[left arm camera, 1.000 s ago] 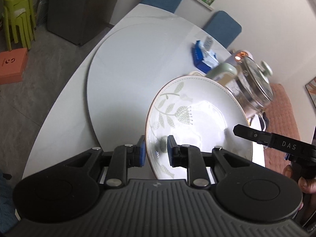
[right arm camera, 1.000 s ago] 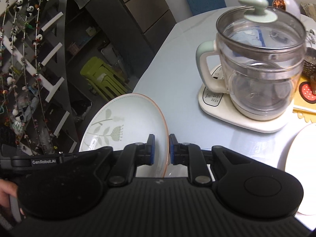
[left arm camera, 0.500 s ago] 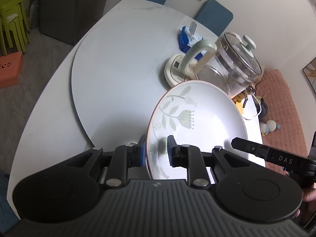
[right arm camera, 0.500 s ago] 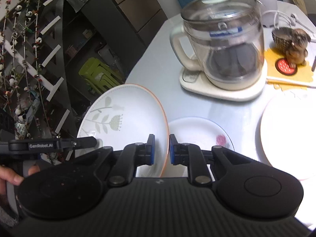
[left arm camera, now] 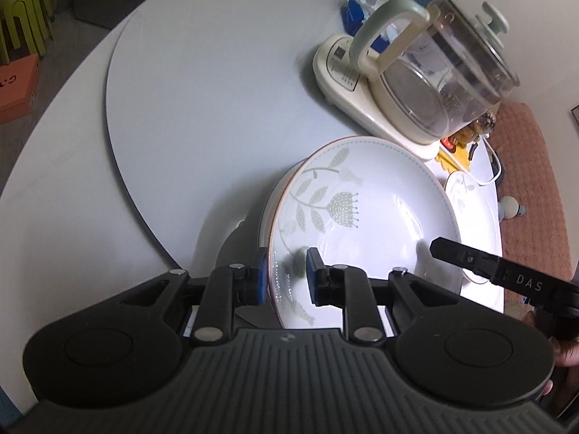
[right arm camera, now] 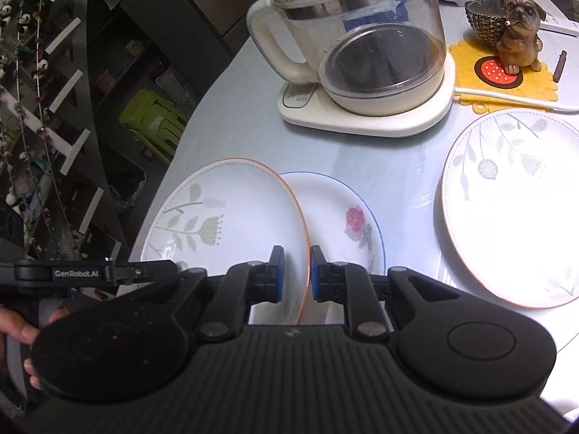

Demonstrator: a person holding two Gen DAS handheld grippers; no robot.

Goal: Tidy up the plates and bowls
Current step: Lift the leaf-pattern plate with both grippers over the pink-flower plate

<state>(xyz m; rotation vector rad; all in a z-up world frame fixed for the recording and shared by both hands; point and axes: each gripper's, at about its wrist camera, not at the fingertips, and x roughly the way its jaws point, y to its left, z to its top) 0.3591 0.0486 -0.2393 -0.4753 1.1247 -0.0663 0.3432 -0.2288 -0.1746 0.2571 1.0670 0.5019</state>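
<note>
A white leaf-pattern plate with an orange rim (left arm camera: 365,224) (right arm camera: 224,217) is held by both grippers on opposite edges, tilted, just above a smaller rose plate (right arm camera: 343,217) on the table. My left gripper (left arm camera: 287,276) is shut on its near rim. My right gripper (right arm camera: 294,273) is shut on its other rim. The rose plate's edge peeks out under the held plate in the left wrist view (left arm camera: 266,209). A second large leaf-pattern plate (right arm camera: 514,209) (left arm camera: 474,199) lies flat to the right.
A glass electric kettle on a cream base (left arm camera: 427,72) (right arm camera: 362,47) stands just behind the plates. A dog figurine on a yellow mat (right arm camera: 514,21) is at the back right. A blue box (left arm camera: 353,14) sits behind the kettle. The grey lazy Susan (left arm camera: 202,83) spreads left.
Both grippers have carried the leaf plate down and toward the kettle, now over the rose plate. The views tilted downward; the second large plate came into full view.
</note>
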